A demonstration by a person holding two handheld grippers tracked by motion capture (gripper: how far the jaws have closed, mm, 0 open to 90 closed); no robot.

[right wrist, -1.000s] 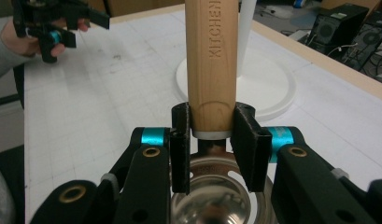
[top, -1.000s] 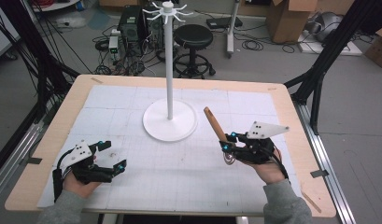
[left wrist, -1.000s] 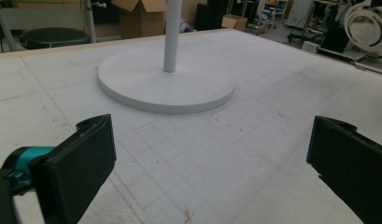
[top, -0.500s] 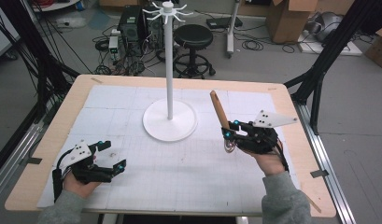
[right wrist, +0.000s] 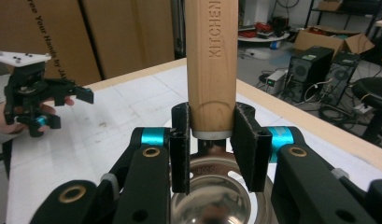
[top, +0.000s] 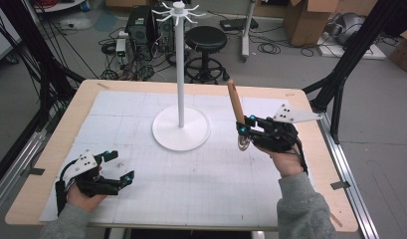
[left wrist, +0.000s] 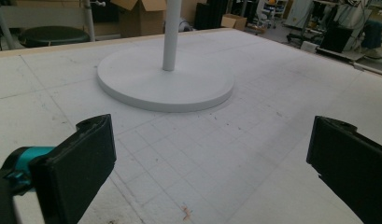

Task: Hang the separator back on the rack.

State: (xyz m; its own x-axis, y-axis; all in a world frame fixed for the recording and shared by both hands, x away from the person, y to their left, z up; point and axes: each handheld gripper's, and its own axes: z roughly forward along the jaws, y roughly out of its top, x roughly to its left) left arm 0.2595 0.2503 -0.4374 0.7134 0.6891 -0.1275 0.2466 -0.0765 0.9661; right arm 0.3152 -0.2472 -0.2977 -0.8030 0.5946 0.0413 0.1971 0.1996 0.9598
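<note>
A kitchen utensil with a wooden handle (top: 235,102) and a round metal head (top: 242,143) is held upright, handle up, in my right gripper (top: 244,129) at the table's right. In the right gripper view the jaws are shut on the wooden handle (right wrist: 212,60) just above the shiny metal head (right wrist: 216,196). A white stand with a round base (top: 181,130) and a tall pole (top: 180,59) topped with hooks rises mid-table, left of the utensil. My left gripper (top: 117,167) rests open near the front left, jaws wide apart, facing the round base (left wrist: 165,81).
A white gridded mat (top: 201,194) covers the wooden table (top: 320,164). Beyond the far edge are a black stool (top: 206,40), computer boxes and cables on the floor. The left gripper (right wrist: 62,100) shows far off in the right gripper view.
My right gripper has lifted and moved farther from me with the utensil, whose handle now stands more upright. The left gripper has stayed put.
</note>
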